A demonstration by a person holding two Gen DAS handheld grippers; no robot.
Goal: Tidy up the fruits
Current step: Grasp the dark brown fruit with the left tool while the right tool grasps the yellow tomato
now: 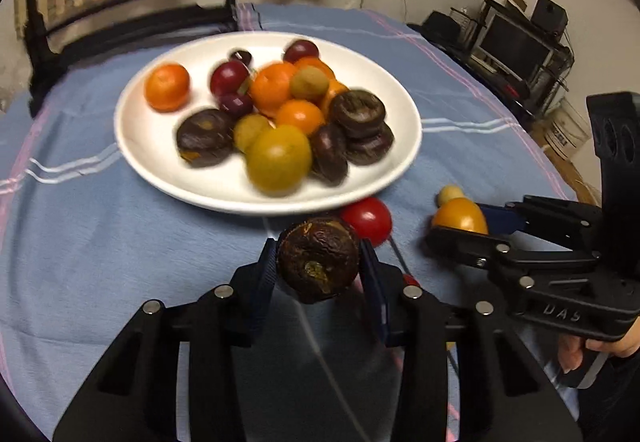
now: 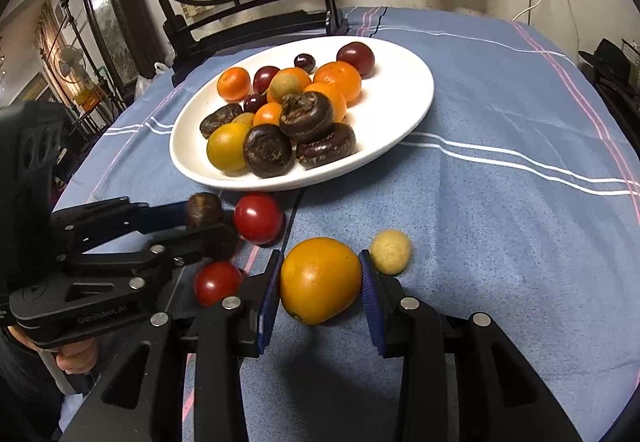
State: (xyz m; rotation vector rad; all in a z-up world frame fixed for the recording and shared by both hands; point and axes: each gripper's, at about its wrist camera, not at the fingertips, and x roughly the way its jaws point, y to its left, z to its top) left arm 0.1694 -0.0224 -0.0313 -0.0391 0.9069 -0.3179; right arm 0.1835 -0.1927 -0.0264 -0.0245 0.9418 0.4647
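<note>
Here, from the left wrist camera, the left claw (image 1: pixel 320 266) has its blue pads pressed on either side of a dark brown water chestnut (image 1: pixel 318 260), just in front of the near rim of the white plate (image 1: pixel 148 146); a red cherry tomato (image 1: pixel 368 220) lies just beyond the chestnut, beside the plate edge; the plate sits on a blue striped cloth (image 1: pixel 100 226) over the bench and carries oranges, dark red fruits, more water chestnuts and a yellow-green fruit, all somewhat blurred; to the right, the right claw (image 1: pixel 460 224) grips an orange fruit (image 1: pixel 460 216), with a small pale round fruit (image 1: pixel 450 194) just behind it. From the right wrist camera, the right claw's pads close on the orange fruit, which rests on the cloth; the pale fruit lies just beside its right pad; a second cherry tomato (image 2: pixel 218 282) lies near the left pad; the left claw, at left, holds the chestnut beside the first tomato.
</note>
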